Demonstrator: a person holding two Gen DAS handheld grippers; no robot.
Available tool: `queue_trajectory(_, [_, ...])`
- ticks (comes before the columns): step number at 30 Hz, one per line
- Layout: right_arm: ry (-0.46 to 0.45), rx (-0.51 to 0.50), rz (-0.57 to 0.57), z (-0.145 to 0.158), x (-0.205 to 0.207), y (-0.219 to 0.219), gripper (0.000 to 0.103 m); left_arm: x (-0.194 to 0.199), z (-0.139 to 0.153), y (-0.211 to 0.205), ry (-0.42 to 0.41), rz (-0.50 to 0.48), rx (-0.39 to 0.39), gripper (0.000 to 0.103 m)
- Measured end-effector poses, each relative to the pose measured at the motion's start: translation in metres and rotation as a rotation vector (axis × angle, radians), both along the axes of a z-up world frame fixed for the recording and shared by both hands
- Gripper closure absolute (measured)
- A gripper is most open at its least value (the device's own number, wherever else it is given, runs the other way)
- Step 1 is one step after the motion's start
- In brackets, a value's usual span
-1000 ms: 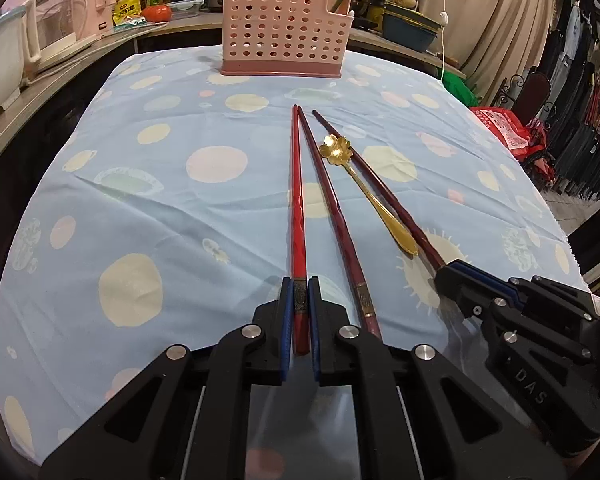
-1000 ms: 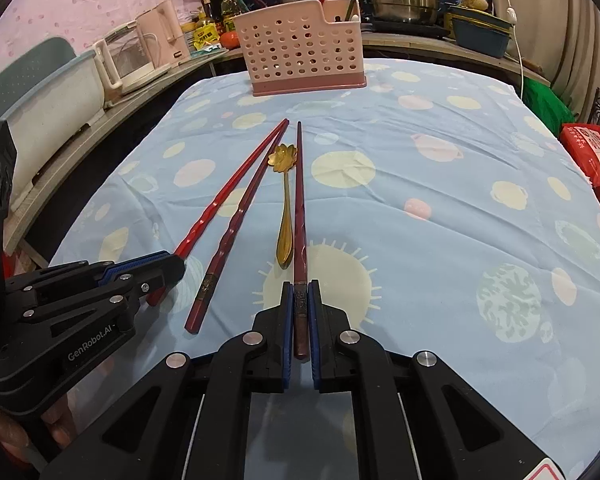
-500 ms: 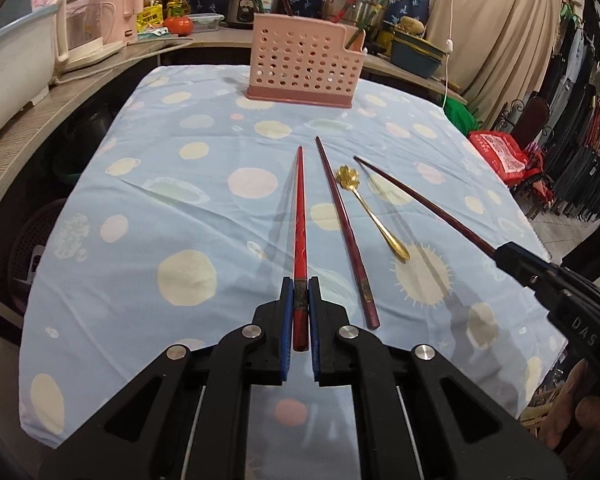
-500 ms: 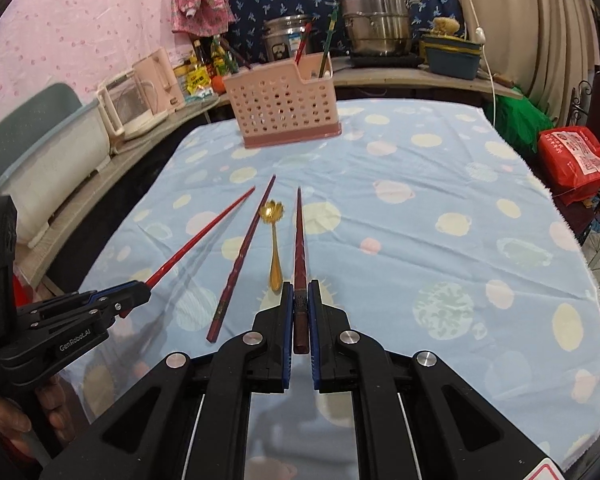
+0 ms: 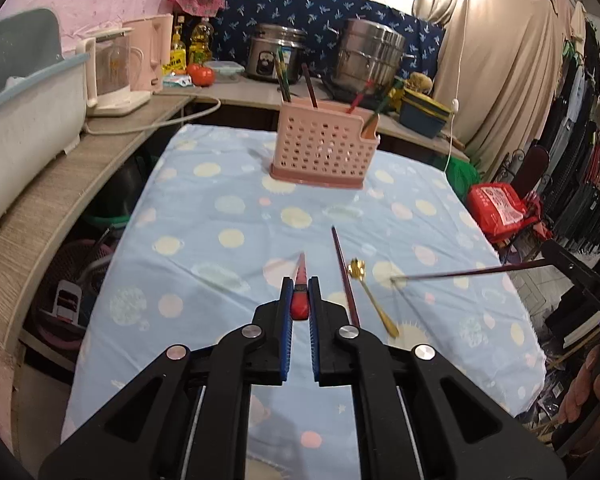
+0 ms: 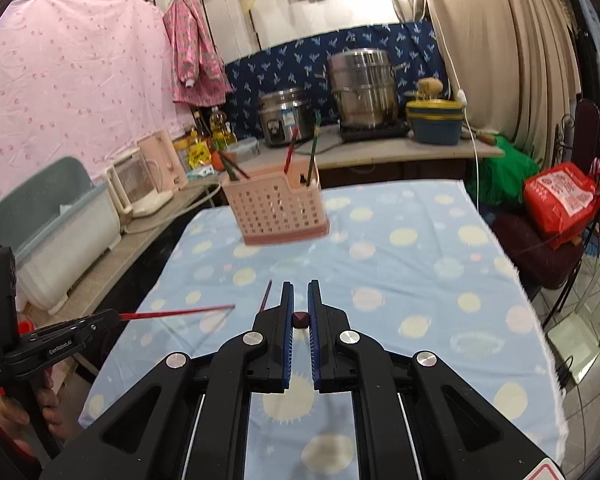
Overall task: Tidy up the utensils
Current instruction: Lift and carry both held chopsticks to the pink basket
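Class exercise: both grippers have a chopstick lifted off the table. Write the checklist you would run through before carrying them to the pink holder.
1. Left hand-held gripper shut on red chopstick: ok.
2. Right hand-held gripper shut on dark chopstick: ok.
3. Both sticks clear of the tablecloth: ok.
4. Pink holder upright: ok.
5. Free room inside the holder: cannot tell.
6. Gold spoon and brown chopstick left on the cloth: not ok.

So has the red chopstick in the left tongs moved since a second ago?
Yes. The red chopstick lay flat on the tablecloth; now it is lifted clear, clamped in the left tongs.
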State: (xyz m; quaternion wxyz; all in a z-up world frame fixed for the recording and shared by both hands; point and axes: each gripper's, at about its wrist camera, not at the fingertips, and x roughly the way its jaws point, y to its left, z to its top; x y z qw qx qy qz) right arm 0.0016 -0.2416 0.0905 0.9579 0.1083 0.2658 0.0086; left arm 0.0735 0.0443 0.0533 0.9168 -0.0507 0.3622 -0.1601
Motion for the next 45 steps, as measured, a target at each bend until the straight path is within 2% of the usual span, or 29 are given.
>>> queue_trajectory(7, [-0.068,-0.030,0.009,0.031,0.010,-0.003,0.096,0.014,0.032,0.005,-0.065,0.025,0.015,0.096])
queue_trajectory(23, [-0.124,-0.028,0.050,0.068,0.059,-0.005,0.096,0.050,0.084,-0.010,-0.163,-0.011,0.007,0.096])
queue_trajectory(32, [-0.129,-0.022,0.072,0.091,0.113,-0.008,0.096,0.086,0.119,-0.025,-0.233,-0.015,0.037,0.096])
queue_trajectory(45, [-0.225,0.005,0.081,0.143,0.211,-0.006,0.096,0.161,0.190,-0.042,-0.364,0.033,0.032,0.096])
